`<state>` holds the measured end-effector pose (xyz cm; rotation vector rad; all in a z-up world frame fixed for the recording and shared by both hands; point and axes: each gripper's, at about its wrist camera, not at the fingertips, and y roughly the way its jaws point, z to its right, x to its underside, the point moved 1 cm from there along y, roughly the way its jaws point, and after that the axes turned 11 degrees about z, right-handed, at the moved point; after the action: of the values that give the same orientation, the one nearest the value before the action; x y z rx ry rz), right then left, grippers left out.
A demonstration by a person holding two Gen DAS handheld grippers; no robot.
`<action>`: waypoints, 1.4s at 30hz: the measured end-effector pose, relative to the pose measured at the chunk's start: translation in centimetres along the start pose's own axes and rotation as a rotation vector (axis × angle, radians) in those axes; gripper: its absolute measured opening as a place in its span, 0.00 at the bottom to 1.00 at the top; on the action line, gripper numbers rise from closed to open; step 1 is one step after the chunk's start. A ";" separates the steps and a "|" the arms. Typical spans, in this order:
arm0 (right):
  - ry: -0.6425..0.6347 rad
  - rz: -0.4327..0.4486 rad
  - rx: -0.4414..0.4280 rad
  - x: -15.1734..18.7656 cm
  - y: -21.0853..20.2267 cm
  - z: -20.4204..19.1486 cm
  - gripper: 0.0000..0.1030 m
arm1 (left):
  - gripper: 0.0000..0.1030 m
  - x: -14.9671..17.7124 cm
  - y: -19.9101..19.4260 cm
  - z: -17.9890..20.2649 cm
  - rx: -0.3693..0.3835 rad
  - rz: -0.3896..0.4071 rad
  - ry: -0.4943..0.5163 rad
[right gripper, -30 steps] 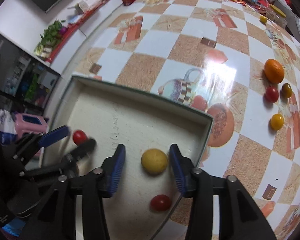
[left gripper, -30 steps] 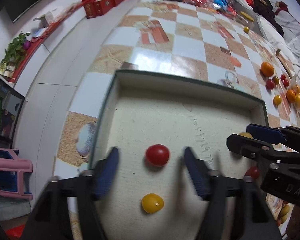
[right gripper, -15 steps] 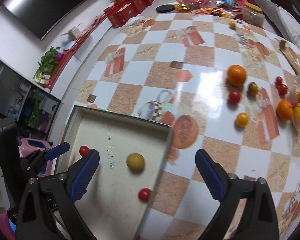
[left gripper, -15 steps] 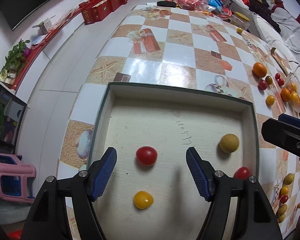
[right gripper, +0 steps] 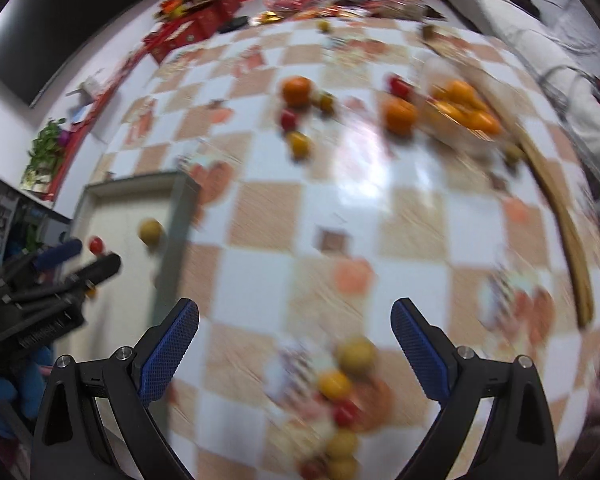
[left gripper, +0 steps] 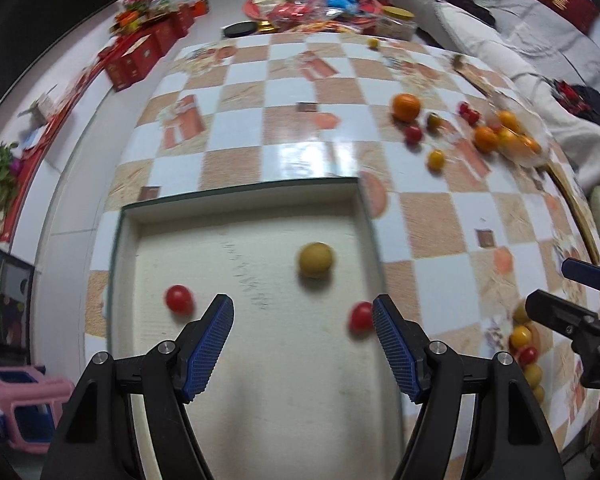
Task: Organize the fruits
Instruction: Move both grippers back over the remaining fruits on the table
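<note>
A shallow box (left gripper: 240,204) with a pale floor lies on the checkered table. In it are a red tomato (left gripper: 179,298), a yellow-green fruit (left gripper: 316,259) and another red tomato (left gripper: 361,317). My left gripper (left gripper: 302,322) is open and empty above the box. My right gripper (right gripper: 295,330) is open and empty over the table right of the box (right gripper: 180,216), above a blurred row of small yellow and red fruits (right gripper: 342,396). It also shows in the left wrist view (left gripper: 572,292).
Loose fruits lie further back: an orange (left gripper: 406,107), small tomatoes (left gripper: 413,134) and a clear bowl of oranges (left gripper: 508,136). A wooden strip (right gripper: 564,216) runs along the table's right side. Red boxes and packets crowd the far end.
Both grippers have drawn back from the box and swung right. The right gripper opened off the yellow-green fruit, left it in the box, and now hangs over the near row of fruits.
</note>
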<state>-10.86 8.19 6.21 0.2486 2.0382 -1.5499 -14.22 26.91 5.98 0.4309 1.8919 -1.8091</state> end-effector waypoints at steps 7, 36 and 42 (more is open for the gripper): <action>0.054 -0.030 0.073 4.7 -2.5 3.9 0.95 | 0.71 1.4 -0.8 6.1 0.088 -0.032 0.124; 0.361 -0.027 0.325 13.8 -6.7 17.9 0.85 | 0.71 1.9 3.9 19.5 0.193 -0.110 0.260; 0.329 -0.039 0.327 13.6 -5.7 18.0 0.77 | 0.71 2.0 4.9 20.5 0.181 -0.123 0.276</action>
<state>-19.01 -12.84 0.52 0.6278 2.0246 -1.9726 -10.71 6.74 0.63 0.6706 1.9779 -2.1038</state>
